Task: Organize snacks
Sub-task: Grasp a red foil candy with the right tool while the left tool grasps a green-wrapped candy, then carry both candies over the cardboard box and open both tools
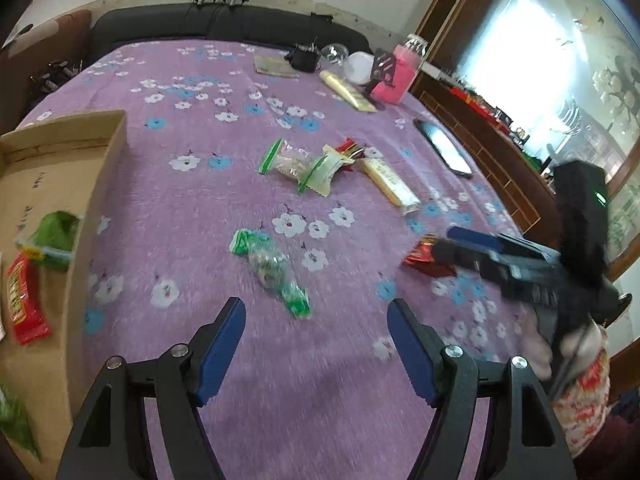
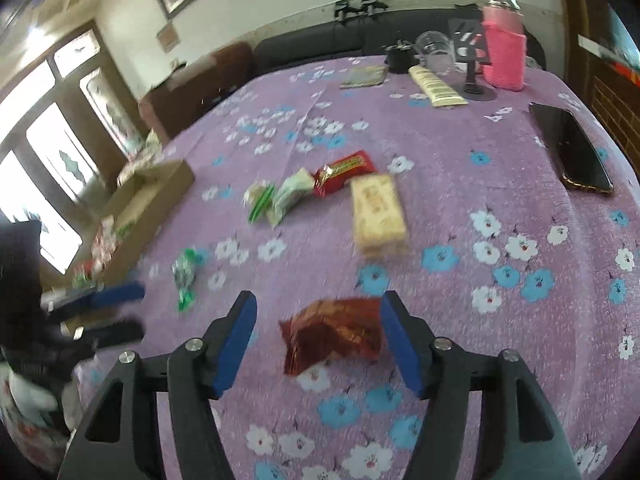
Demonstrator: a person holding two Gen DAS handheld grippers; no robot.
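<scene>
**Snacks on the purple floral worktop: stock and positions**

Cardboard box (image 1: 100,184): far left edge of the worktop, open top. Holds a red wrapped bar (image 1: 24,304) and green packets (image 1: 56,236); contents partly cut off by the picture edge.

Green twist-wrapped snack (image 1: 272,272): clear middle, green crimped ends, lying loose on the cloth just ahead of the left gripper (image 1: 316,344). Bare cloth on all sides of it.

Middle cluster: two pale packets with green seals (image 1: 300,166), touching; a red packet (image 2: 344,170) against them; a long cream biscuit pack (image 2: 378,216) just beside. Open cloth between this group and the box.

Crumpled red-brown foil packet (image 2: 336,336): lies between the jaws of the right gripper (image 2: 318,340). Pads stand either side of it; the right pad is close against its edge, contact uncertain through blur, the left pad apart.

Black phone (image 2: 572,152): near the right edge of the worktop, well apart from the snacks.

Far edge: pink-sleeved bottle (image 2: 504,56), clear cup (image 2: 434,52), cream tube (image 2: 436,84).

Left gripper: tilted downward over bare cloth, jaws wide apart, nothing held.

Right gripper: tilted downward, jaws parted to middling width, gripping nothing firmly; a white-gloved hand (image 1: 560,344) holds it.
</scene>
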